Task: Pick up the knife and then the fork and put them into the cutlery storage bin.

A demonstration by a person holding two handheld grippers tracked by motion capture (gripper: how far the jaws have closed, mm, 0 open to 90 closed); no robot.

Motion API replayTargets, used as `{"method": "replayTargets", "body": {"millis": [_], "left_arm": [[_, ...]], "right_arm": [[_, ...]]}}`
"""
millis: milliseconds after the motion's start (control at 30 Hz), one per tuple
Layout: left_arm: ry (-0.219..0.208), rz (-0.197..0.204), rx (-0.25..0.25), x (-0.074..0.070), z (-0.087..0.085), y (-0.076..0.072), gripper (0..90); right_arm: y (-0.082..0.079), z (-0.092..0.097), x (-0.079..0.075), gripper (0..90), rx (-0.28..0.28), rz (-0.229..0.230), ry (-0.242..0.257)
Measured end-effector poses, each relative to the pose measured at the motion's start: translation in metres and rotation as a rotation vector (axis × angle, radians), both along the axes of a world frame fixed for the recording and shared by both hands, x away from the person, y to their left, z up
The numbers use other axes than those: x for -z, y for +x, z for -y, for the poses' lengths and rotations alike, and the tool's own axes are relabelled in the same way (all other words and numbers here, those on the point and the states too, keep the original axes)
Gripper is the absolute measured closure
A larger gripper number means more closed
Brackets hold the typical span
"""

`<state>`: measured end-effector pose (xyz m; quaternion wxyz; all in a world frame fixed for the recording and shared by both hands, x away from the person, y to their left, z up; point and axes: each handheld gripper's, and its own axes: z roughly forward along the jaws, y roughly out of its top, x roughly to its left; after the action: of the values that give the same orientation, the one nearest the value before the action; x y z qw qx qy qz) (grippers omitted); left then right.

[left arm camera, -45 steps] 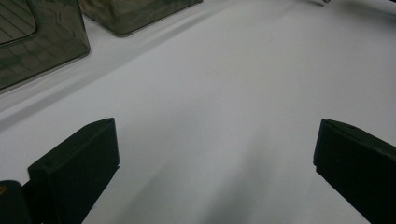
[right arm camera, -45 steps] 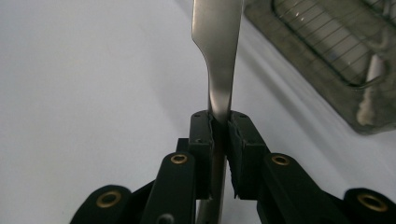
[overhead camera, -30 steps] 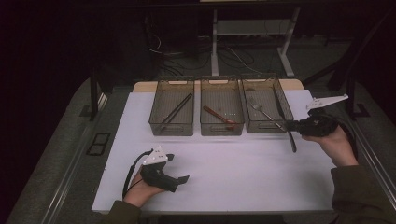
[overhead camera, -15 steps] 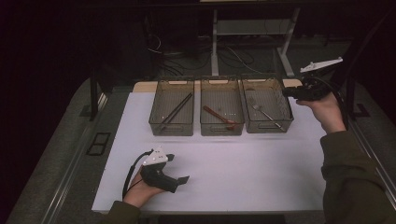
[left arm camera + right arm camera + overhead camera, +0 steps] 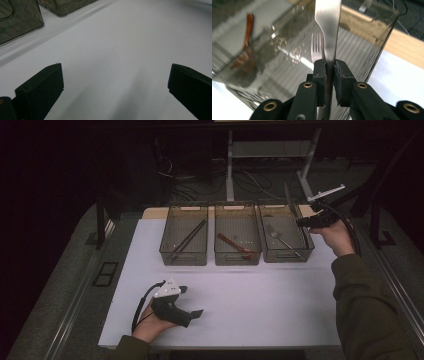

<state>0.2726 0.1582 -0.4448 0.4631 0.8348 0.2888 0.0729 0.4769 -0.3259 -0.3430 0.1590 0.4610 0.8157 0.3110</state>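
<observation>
You are carrying a metal knife [image 5: 327, 27] in your right tongs [image 5: 329, 65], and the pads are clenched flat on its handle; in the right gripper view the blade is rising straight up between the jaws, with a fork [image 5: 316, 47] lying behind it on the floor of the bin. Since a second ago your right hand has been travelling from the right edge of the counter [image 5: 260, 320], where the knife was hanging low beside the bin, toward the far right corner; in the high view the right tongs [image 5: 302, 221] are now sitting just beside the right bin [image 5: 285, 254], at its far right corner, with the knife standing up over the rim. That is putting the knife close to the bin that already holds cutlery, so the sorting step is looking nearly ready for a drop; you are probably needing to swing the blade over the opening and lay it down before letting go. Your left tongs [image 5: 199, 312] are resting near the front edge of the counter; in the left gripper view the jaws are standing wide apart over bare white surface, released and grasping nothing. The left bin [image 5: 184, 256] and the middle bin [image 5: 237, 257] are sitting untouched.
</observation>
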Motion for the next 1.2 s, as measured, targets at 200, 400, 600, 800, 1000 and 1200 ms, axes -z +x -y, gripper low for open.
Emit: {"method": "replayTargets", "body": {"millis": [200,400,600,800,1000,1200], "left_arm": [[0.006,0.004,0.004,0.000,0.001,-0.001,0.0],[0.006,0.006,0.004,-0.001,0.000,-0.002,0.0],[0.005,0.005,0.007,-0.001,0.000,-0.002,0.0],[0.003,0.008,0.005,-0.001,0.000,-0.002,0.0],[0.005,0.008,0.006,-0.001,0.000,-0.003,0.0],[0.004,0.007,0.002,-0.001,0.000,-0.003,0.0]], "right_arm": [[0.008,-0.009,0.016,79.3,-0.020,-0.068,-0.058],[0.014,-0.020,0.030,79.1,-0.040,-0.129,-0.107],[0.018,-0.026,0.044,77.7,-0.064,-0.177,-0.153],[0.016,-0.023,0.038,66.9,-0.052,-0.150,-0.072],[0.000,-0.014,0.029,52.5,-0.069,-0.080,0.068],[-0.022,-0.008,0.023,49.1,-0.088,-0.024,0.123]]}}
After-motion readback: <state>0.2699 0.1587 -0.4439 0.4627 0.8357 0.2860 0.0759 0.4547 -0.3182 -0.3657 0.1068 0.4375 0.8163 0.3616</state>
